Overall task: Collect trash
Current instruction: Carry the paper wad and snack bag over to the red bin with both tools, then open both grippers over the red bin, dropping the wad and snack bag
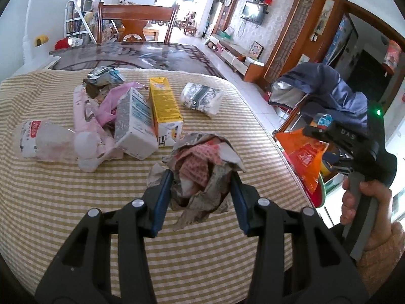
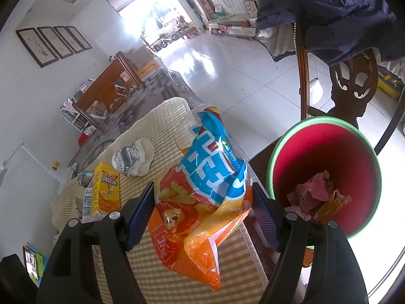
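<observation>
In the left wrist view my left gripper (image 1: 200, 198) is shut on a crumpled wad of newspaper and pink paper (image 1: 202, 169), just above the striped tablecloth (image 1: 76, 202). A hand (image 1: 364, 200) holds my right gripper (image 1: 326, 139) past the table's right edge. In the right wrist view my right gripper (image 2: 202, 210) is shut on a puffy orange and blue snack bag (image 2: 202, 190), seen from the left as the snack bag (image 1: 303, 157). Just right of it stands a red bin with a green rim (image 2: 278, 147), holding pink scraps and a yellow wrapper.
Left on the cloth lie a yellow carton (image 1: 165, 103), a white carton (image 1: 136, 124), a crushed clear bottle (image 1: 43, 139), pink wrappers (image 1: 88, 116), dark foil (image 1: 101, 78) and a white-grey packet (image 1: 201, 96). A wooden chair draped with a blue jacket (image 2: 341, 12) stands behind the bin.
</observation>
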Demonstrator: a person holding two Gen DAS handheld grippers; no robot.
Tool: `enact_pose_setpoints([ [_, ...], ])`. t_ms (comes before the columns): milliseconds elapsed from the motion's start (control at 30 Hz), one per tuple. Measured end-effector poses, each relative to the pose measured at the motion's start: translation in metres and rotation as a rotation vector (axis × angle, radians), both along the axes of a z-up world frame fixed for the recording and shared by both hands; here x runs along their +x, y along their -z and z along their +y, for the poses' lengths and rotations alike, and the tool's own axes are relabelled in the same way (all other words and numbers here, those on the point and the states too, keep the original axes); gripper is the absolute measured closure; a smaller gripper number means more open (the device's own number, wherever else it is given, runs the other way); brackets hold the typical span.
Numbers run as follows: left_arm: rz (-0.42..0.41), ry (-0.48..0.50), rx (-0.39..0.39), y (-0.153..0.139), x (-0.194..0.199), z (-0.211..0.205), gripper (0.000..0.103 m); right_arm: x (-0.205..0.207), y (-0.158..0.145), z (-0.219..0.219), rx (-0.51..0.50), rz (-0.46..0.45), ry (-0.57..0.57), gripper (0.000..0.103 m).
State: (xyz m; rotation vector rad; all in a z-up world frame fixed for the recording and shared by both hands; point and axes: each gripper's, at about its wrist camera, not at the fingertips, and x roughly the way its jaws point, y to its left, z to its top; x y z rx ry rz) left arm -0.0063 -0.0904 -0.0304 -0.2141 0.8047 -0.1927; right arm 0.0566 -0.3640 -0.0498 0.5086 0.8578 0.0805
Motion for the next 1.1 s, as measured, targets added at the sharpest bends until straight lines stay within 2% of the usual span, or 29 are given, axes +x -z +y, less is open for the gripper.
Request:
enact_pose_setpoints([
  [200, 0.0, 0.004, -0.011, -0.001, -0.001, -0.005, 0.06, 0.0, -0.001, 0.0, -0.002, -0.006, 0.006, 0.031],
  [367, -0.007, 0.027, -0.02, -0.006, 0.001, -0.016, 0.06, -0.006, -0.009, -0.002, -0.037, -0.044, 0.03, 0.031],
  [567, 0.0, 0.11, -0.053, -0.007, 0.016, -0.048, 0.06, -0.013, -0.02, -0.018, -0.049, -0.095, 0.087, 0.03],
  [667, 0.018, 0.158, -0.062, -0.002, 0.027, -0.07, 0.06, -0.017, -0.024, -0.038, -0.023, -0.114, 0.151, 0.03],
  [867, 0.051, 0.278, -0.061, 0.008, 0.053, -0.131, 0.06, -0.03, -0.026, -0.089, -0.012, -0.159, 0.38, 0.03],
  [967, 0.056, 0.341, -0.059, 0.012, 0.065, -0.163, 0.06, -0.033, -0.019, -0.106, 0.036, -0.156, 0.456, 0.03],
  [1100, 0.069, 0.409, -0.073, 0.016, 0.08, -0.2, 0.06, -0.034, -0.02, -0.114, 0.044, -0.18, 0.515, 0.03],
])
